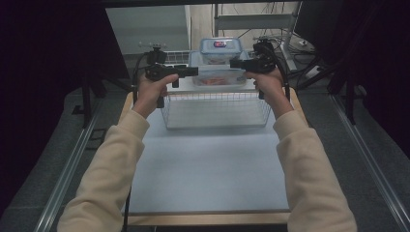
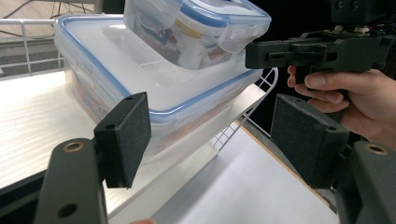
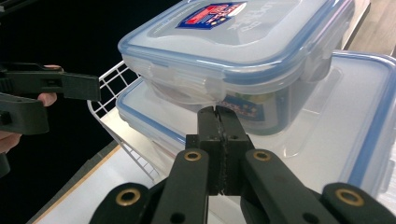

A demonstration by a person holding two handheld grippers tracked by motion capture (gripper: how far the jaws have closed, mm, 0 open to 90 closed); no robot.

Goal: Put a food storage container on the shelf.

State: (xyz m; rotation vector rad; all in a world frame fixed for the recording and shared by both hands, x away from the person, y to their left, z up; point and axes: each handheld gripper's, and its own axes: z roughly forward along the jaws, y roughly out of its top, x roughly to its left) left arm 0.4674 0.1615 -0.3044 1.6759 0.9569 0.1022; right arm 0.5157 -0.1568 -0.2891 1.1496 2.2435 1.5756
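- the small container (image 1: 220,50) stands on the lid of the large container (image 1: 217,77), a little turned, so one corner of it hangs past the lid's middle toward the left gripper view's camera
- the large container rests on a pale shelf (image 2: 37,121) on top of the wire basket (image 1: 215,110), at the far end of the table (image 1: 208,164); this is probably the storage place, and the stack seems to be what the person wants to take
- the left gripper (image 1: 193,71) is held level at the left end of the stack, with its jaws standing wide apart and nothing between them; in the left gripper view the near corner of the large container lies just ahead of the pads (image 2: 128,135), not touched
- the right gripper (image 3: 218,122) is fully closed, pad against pad, and holds nothing; its tip points at the side wall of the small container, near it, and whether it touches is hard to tell
- a closed tip like this suits pushing or steadying more than grasping, so likely one hand will nudge while the other takes hold
- the shelf edge and the basket's wire rim are close under the containers, so a jaw coming low can catch there
- the near half of the table is bare, which gives good room to bring things down
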